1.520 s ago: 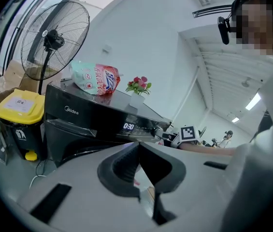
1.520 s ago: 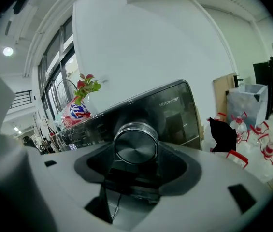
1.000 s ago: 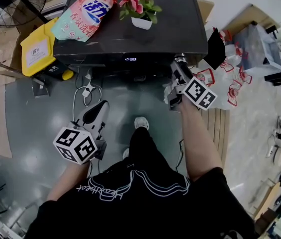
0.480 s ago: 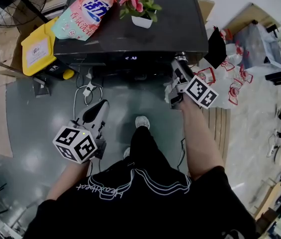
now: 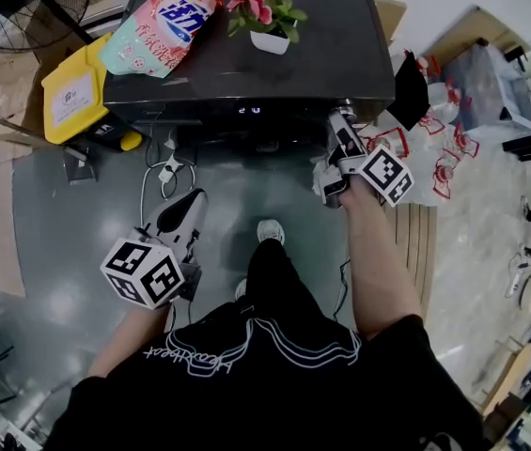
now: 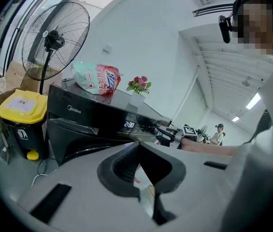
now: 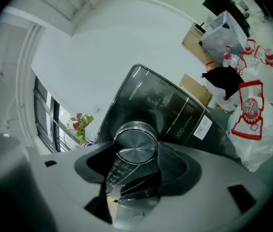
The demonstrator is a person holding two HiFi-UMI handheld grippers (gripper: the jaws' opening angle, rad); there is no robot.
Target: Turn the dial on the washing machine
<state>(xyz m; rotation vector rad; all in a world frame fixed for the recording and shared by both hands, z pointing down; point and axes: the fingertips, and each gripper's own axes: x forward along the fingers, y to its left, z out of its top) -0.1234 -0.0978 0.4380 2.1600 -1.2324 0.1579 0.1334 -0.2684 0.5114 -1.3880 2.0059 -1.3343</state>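
As the head view looks down, a person (image 5: 274,365) stands before a dark washing machine (image 5: 331,54). The machine's top carries a pink and green detergent bag (image 5: 157,22) and a small potted plant (image 5: 265,17). A yellow bin (image 5: 72,92) and a standing fan (image 5: 30,3) are to the machine's left. The right hand-held gripper (image 5: 342,122) reaches out to the right end of the machine's front, its nose right at the edge. The left hand-held gripper (image 5: 190,203) hangs low over the grey floor (image 5: 68,214), well apart from the machine.

In the left gripper view, the two dark jaws meet at their tips with nothing between them. Beyond them the machine's front shows a lit display (image 6: 129,125). The person's other forearm (image 6: 208,149) stretches towards the far end of that front.

In the right gripper view, the round brushed-metal dial (image 7: 136,140) fills the space between the jaw tips. One dark pad sits against each side of its rim, so this gripper appears clamped on the dial. The machine's front slants across the picture, which suggests a rolled wrist.

The step in hand looks like the turn itself, since the grip is made and the wrist is angled. The next move probably calls for rolling the wrist about the dial's own axis, with the jaws square on the rim so they do not slip. After that the jaws would open and draw straight back.
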